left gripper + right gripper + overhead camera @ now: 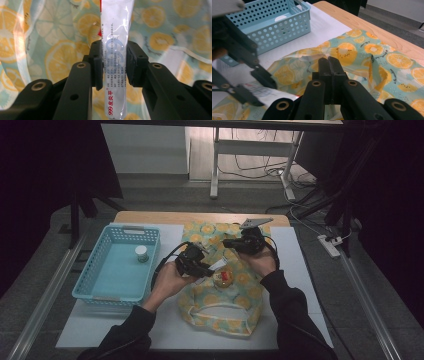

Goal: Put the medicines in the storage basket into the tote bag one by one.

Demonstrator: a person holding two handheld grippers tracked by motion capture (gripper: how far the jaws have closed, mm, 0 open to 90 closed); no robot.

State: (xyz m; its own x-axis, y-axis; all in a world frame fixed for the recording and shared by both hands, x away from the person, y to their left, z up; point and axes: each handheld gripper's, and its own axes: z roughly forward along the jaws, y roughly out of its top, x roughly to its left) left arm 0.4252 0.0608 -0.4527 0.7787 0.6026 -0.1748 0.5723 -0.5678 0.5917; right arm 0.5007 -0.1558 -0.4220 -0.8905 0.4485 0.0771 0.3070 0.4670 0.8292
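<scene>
A white ointment tube (pixel 116 30) with red and blue print stands between the pads of my left gripper (pixel 115 63), which is shut on it. In the high view this left gripper (pixel 207 270) holds the tube (pixel 218 265) over a lemon-print fabric bag (pixel 220 310). A small round jar (pixel 223 278) with a red spot lies at the bag just beyond the tube. My right gripper (pixel 328 61) has its jaws pressed together on a raised fold of the bag (pixel 387 57). In the high view the right gripper (pixel 227 242) sits over the bag's far part.
A light blue perforated basket (pixel 87 270) stands at the left on a white mat (pixel 300 270), with a small white bottle (pixel 142 253) inside. The wooden table edge (pixel 200 216) runs behind the bag. Beyond the table are floor cables and a metal frame.
</scene>
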